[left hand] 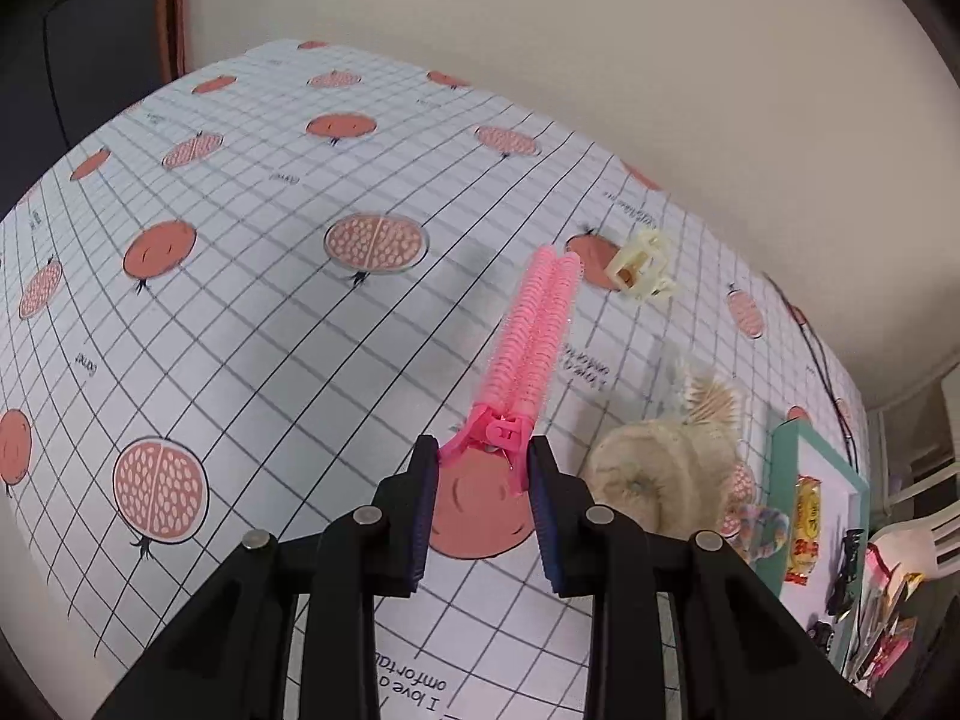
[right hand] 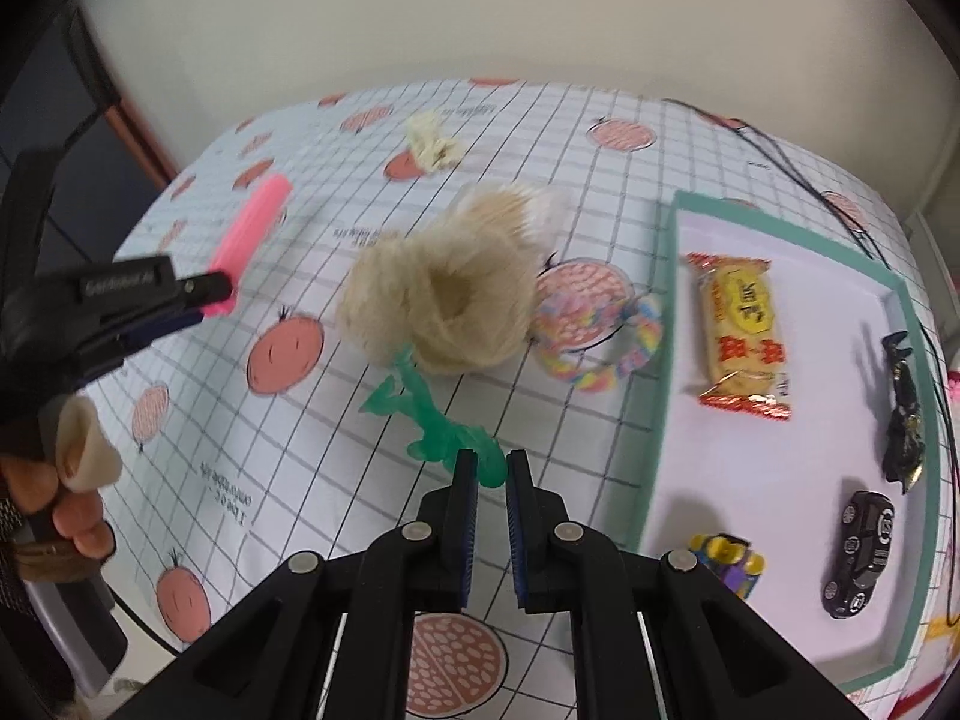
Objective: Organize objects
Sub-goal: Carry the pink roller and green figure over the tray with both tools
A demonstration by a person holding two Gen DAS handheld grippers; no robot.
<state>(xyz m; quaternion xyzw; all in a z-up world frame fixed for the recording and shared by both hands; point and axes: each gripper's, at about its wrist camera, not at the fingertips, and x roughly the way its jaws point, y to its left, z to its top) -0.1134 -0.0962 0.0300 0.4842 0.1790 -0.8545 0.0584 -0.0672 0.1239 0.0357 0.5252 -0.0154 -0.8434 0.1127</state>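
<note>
While the left gripper (left hand: 480,462) pinched only the hinge end of the pink hair clip (left hand: 534,336), held above the tablecloth (left hand: 240,300), it could've pivoted & dropped. R gripper (right hand: 492,471), nearly closed on the green figure (right hand: 444,432) beside the tray (right hand: 660,360), risked snagging the fluffy scrunchie (right hand: 444,300).

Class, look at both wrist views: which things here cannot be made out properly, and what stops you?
1. Green toy figure, right wrist view: its near end sits between the right gripper pads; contact unclear.
2. Fluffy beige scrunchie: motion-blurred and hides what lies behind it.
3. Packets at the tray edge, left wrist view: cut off by the frame.
</note>
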